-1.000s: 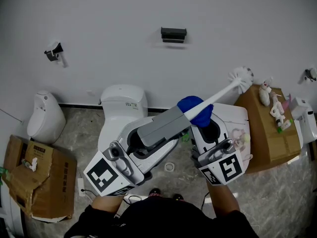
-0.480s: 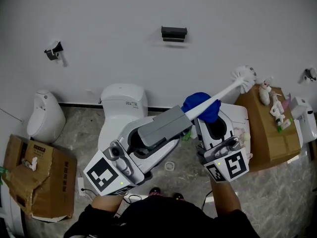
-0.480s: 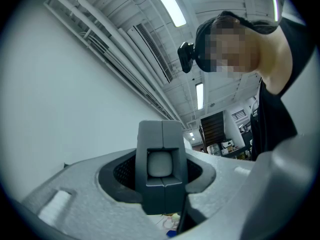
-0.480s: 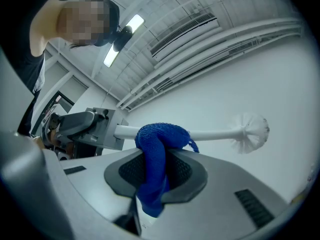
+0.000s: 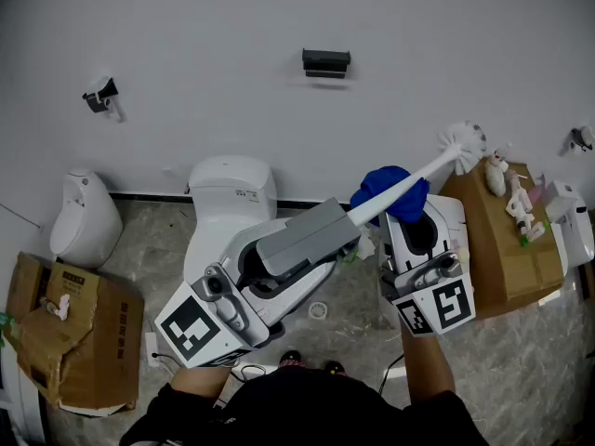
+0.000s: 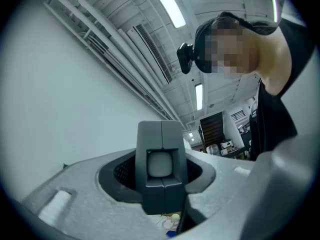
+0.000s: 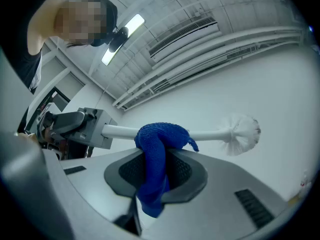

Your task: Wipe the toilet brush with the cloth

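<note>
By the white wall (image 5: pixel 186 26), the long white toilet brush (image 5: pixel 437 166) points to the upper right. The left gripper (image 5: pixel 290 256) squeezes its grey handle (image 5: pixel 307 234). The right gripper (image 5: pixel 410 219) pinches the blue cloth (image 5: pixel 390 186).

Mock bathroom in workshop-type hall: toilet (image 5: pixel 232 189), urinal (image 5: pixel 84 219), cardboard boxes (image 5: pixel 70 342), bare ceiling w/ ducts (image 6: pixel 145 44).

A white wall (image 5: pixel 186 26) rises over a grey marbled floor (image 5: pixel 521 379). A toilet (image 5: pixel 232 193) and urinal (image 5: pixel 84 221) stand against it, a cardboard box (image 5: pixel 70 342) nearby.
</note>
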The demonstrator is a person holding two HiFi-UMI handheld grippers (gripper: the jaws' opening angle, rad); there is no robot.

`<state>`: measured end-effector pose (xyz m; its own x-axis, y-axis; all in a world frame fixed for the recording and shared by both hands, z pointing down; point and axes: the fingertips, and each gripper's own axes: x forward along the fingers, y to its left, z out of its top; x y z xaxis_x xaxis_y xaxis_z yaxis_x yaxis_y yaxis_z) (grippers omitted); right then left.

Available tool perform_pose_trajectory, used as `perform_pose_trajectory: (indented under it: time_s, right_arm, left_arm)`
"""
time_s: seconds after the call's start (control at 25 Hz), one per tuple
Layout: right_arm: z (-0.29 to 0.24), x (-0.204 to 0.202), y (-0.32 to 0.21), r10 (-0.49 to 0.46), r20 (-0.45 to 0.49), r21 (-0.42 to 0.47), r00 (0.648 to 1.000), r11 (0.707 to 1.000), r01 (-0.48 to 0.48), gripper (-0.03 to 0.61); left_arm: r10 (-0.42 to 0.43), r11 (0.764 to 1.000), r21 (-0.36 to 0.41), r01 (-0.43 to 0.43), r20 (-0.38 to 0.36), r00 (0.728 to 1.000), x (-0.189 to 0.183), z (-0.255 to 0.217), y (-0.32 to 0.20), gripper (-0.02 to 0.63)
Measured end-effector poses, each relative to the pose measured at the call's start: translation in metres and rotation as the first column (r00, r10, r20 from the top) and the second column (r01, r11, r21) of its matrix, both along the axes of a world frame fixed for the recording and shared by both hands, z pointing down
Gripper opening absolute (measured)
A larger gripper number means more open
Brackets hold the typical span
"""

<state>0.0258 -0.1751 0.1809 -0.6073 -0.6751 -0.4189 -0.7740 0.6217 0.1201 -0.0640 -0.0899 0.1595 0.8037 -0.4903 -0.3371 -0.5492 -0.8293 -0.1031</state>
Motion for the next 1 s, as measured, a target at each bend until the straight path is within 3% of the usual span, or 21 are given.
perform_pose_trajectory:
  time_s: [1.0]
  right_arm:
    - [-0.012, 0.039, -0.021, 0.099, 0.023, 0.026, 0.995, 0.995, -0.099, 0.083]
  left_arm:
    - [-0.002, 1.0, 0.011, 0.002, -0.002, 1.0, -0.002, 0.003, -0.002, 0.175]
